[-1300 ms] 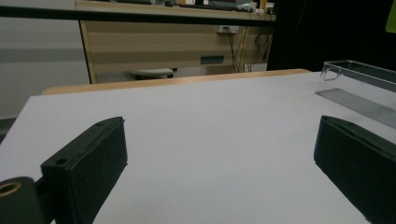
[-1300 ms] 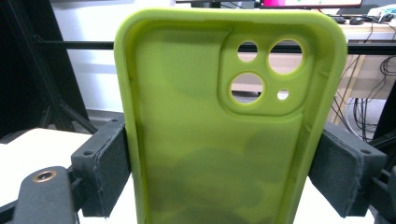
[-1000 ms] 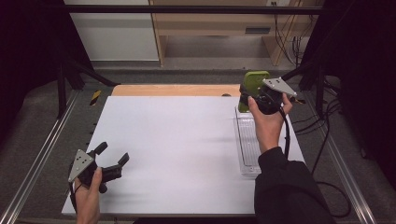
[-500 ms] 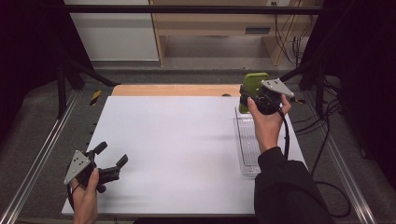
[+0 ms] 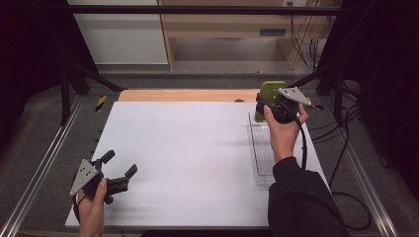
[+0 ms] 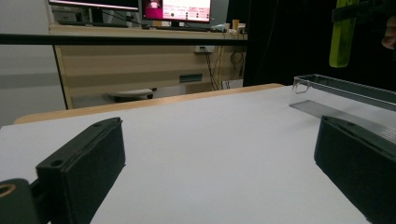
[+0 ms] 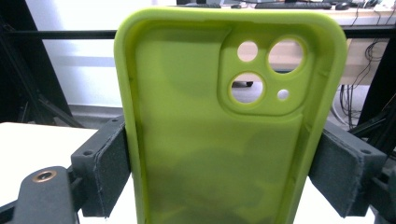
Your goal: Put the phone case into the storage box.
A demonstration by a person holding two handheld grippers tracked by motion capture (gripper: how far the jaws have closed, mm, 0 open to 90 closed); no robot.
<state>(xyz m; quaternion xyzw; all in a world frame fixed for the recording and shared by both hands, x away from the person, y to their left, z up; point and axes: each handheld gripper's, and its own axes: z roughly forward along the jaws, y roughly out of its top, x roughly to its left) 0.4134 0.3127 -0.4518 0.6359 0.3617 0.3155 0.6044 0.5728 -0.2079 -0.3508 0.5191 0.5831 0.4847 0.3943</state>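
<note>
Right tongs are clamped on the lime phone case, held upright just above the clear tray's far end. I'd lower it slow and centred between the walls. Left tongs sit spread, idle, on the tabletop.

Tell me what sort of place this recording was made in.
Probably a lab or office set up for recording: a white table top inside a metal rail frame, black curtains at the sides, and lit computer monitors on a wooden desk behind.
</note>
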